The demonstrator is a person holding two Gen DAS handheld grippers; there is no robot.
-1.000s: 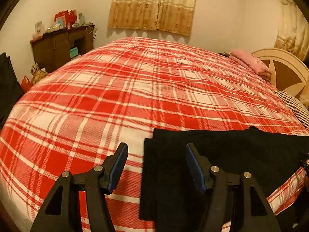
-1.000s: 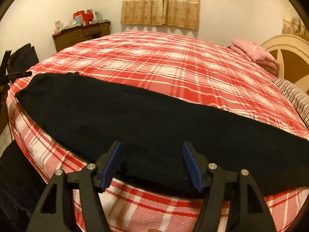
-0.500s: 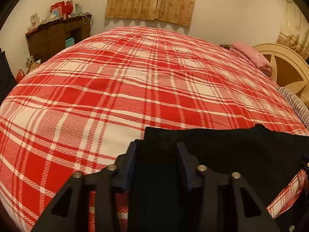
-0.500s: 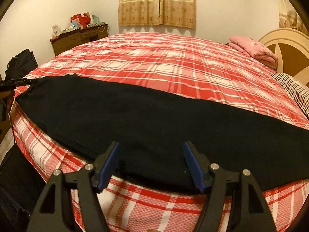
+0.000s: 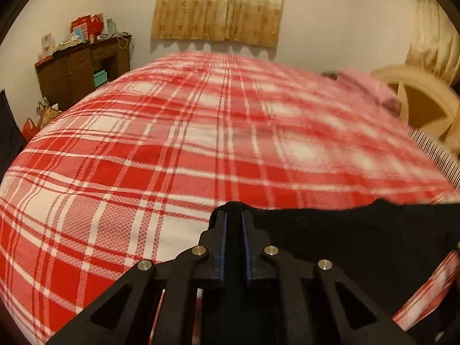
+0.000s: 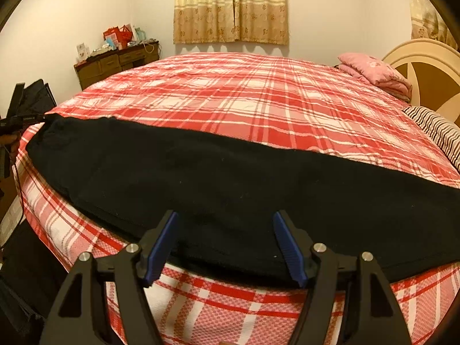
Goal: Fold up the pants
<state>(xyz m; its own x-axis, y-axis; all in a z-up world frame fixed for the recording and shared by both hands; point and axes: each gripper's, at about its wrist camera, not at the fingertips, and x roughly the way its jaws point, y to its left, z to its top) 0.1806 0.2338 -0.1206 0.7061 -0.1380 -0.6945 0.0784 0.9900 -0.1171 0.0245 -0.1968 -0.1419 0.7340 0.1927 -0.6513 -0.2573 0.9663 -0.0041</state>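
Note:
Black pants point(image 6: 224, 178) lie stretched along the near edge of a bed with a red plaid cover point(image 6: 244, 100). My left gripper point(image 5: 233, 215) is shut on the left end of the pants point(image 5: 345, 238), with black cloth pinched between its blue pads. From the right wrist view the left gripper point(image 6: 31, 118) shows at the far left, at the pants' corner. My right gripper point(image 6: 225, 241) is open and empty, just over the near edge of the pants at their middle.
A pink folded blanket point(image 6: 376, 72) and a striped pillow point(image 6: 440, 132) lie by the cream headboard point(image 6: 425, 74) at the right. A brown dresser point(image 6: 115, 63) with clutter stands by the far wall. A dark bag point(image 6: 34, 97) sits left of the bed.
My left gripper moved forward over the pants' end and closed on it, then lifted the cloth a little. My right gripper stayed open and hardly moved.

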